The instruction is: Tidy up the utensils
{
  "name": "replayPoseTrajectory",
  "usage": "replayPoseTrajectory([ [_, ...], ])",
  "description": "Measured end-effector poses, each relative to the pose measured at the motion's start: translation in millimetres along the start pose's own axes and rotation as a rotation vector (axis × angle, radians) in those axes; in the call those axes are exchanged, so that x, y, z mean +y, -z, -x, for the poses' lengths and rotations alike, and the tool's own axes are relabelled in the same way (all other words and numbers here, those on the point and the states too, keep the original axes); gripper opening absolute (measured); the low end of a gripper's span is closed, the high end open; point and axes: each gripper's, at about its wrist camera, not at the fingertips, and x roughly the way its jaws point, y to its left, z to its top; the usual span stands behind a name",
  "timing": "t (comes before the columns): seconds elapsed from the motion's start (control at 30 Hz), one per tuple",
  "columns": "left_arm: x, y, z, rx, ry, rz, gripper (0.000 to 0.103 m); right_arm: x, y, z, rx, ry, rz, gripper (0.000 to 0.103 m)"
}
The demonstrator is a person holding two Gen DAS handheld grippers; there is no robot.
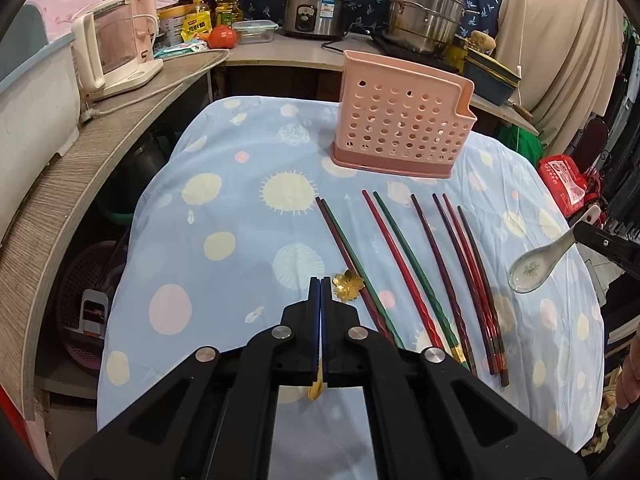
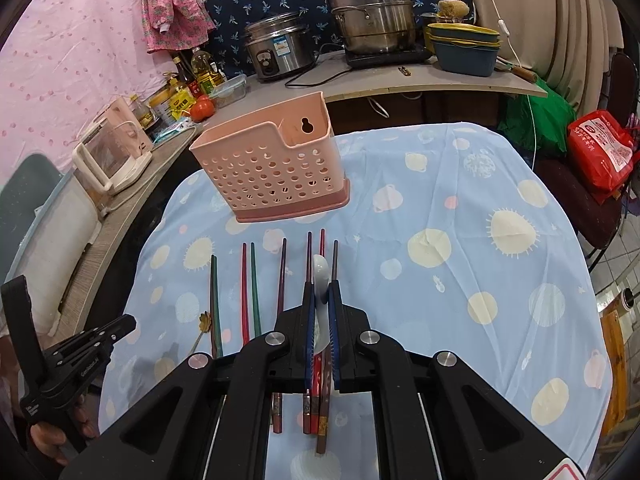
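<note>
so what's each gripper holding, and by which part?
Left gripper: shut on the gold flower-shaped spoon, clamped along its thin handle. Right gripper: shut on the white ceramic soup spoon, gripped by the handle, bowl hanging free.

- utensil holder [image 1: 404, 120] sits at the back of the table [image 1: 224, 216]
- chopsticks [image 1: 420, 272] laid in front of it
- rice cooker [image 1: 316, 8] and steamer pot [image 1: 426, 8] on the counter behind

Little can be read. The left claw [image 2: 120, 326] carries small pale lettering along its black body — too small to make out. The yellow packet [image 1: 195, 27], rice cooker label [image 2: 282, 46] and red bag [image 2: 604, 152] bear print, all illegible.
</note>
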Motion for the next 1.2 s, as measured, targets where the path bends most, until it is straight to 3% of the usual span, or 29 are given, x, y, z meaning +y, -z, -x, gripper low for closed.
replayPoseTrajectory([
  [0.1,7,11,-7,0.031,-0.007,0.013,0.004,-1,3,-1,0.008,0.0,-0.003,0.007],
  [0.2,12,32,-19,0.091,-0.006,0.029,0.027,-1,7,-2,0.018,-0.002,-0.009,0.007],
  [0.3,9,48,-31,0.129,-0.012,0.019,0.034,-1,12,-4,0.028,-0.003,-0.008,0.007],
  [0.57,14,62,-49,0.179,0.018,0.049,0.033,-1,16,-7,0.039,-0.001,-0.012,0.007],
  [0.6,13,62,-48,0.18,0.026,0.045,0.029,-1,17,-7,0.04,-0.001,-0.012,0.007],
  [0.63,12,62,-48,0.182,0.036,0.045,0.019,-1,17,-7,0.041,0.0,-0.012,0.007],
  [0.7,12,62,-49,0.188,0.055,0.052,0.013,0,17,-8,0.043,-0.001,-0.012,0.007],
  [0.97,10,60,-41,0.185,0.085,0.067,0.01,0,17,-8,0.042,-0.001,-0.01,0.007],
  [1.2,7,43,-17,0.116,0.082,0.055,0.01,1,14,-4,0.028,-0.009,-0.009,0.007],
])
